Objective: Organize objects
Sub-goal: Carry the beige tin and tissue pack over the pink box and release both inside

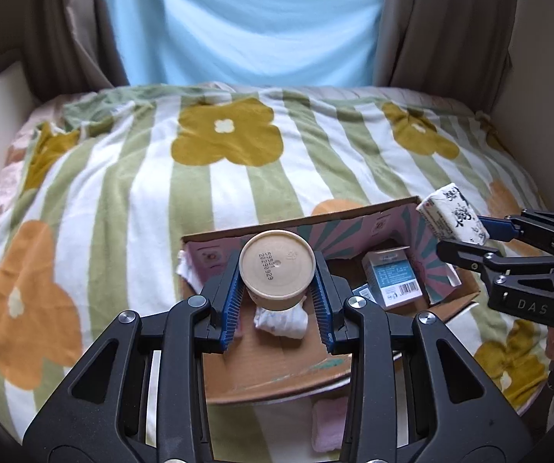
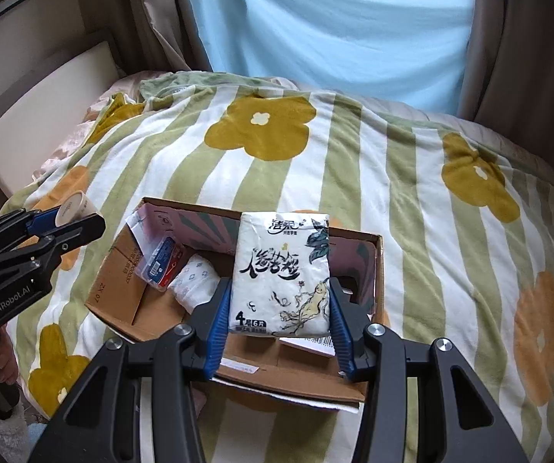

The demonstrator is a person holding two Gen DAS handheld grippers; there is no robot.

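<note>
My left gripper (image 1: 276, 293) is shut on a beige paper cup (image 1: 276, 266), its printed bottom facing the camera, held above an open cardboard box (image 1: 277, 380) on the bed. My right gripper (image 2: 280, 318) is shut on a white tissue pack (image 2: 281, 274) with black calligraphy, held over the same cardboard box (image 2: 120, 266). In the left wrist view the right gripper (image 1: 466, 237) with the tissue pack (image 1: 452, 214) hangs over the box's right end. In the right wrist view the left gripper (image 2: 72, 218) with the cup (image 2: 74, 208) hangs left of the box.
Inside the box lie a blue-and-white carton (image 1: 392, 276), a white wrapped bundle (image 2: 194, 283) and a blue-and-red packet (image 2: 161, 264). A striped flower blanket (image 1: 219, 177) covers the bed. Curtains (image 1: 246, 19) hang behind. A pink cloth (image 1: 329, 424) lies before the box. A hand (image 2: 3, 359) shows at left.
</note>
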